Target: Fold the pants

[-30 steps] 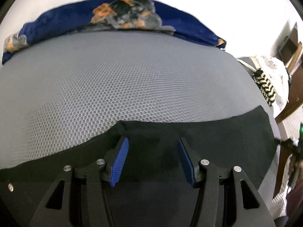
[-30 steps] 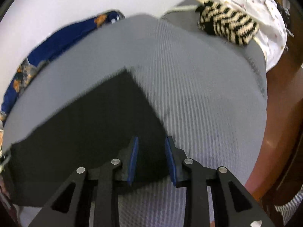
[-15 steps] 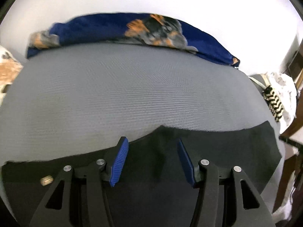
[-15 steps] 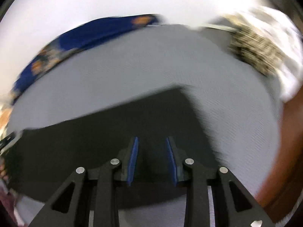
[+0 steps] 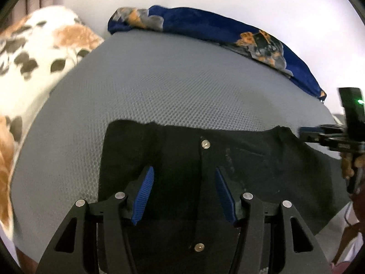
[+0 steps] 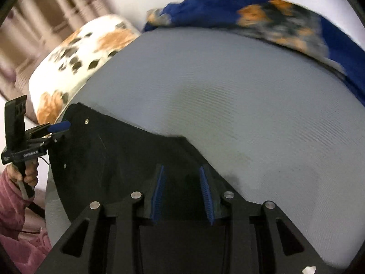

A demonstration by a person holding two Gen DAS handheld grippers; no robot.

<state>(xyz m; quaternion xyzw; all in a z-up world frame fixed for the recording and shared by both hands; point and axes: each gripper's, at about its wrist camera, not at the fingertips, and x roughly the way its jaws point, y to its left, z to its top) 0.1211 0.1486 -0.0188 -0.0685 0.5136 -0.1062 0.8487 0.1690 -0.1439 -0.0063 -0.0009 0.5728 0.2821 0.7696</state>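
To my left a spotted pillow (image 5: pixel 34 52) butts against the edge of the grey mattress (image 5: pixel 159 86), and past it the mattress runs bare up to the blue blanket (image 5: pixel 228 29) bunched along the far edge by the white wall — plenty of open surface beyond the pants (image 5: pixel 262 159). The one pair of black pants lies flat at the near side of the mattress, its waistband edge facing away from me, with two metal buttons showing down the fly in my left view. My left gripper (image 5: pixel 184 194) hovers over the fly with its fingers spread wide, nothing between them. My right gripper (image 6: pixel 182 194) sits over the other end of the black cloth near its right edge — its blue pads set narrower, a clear gap between them; I cannot tell whether any cloth is caught there. Right of that edge the mattress is bare to its rim.
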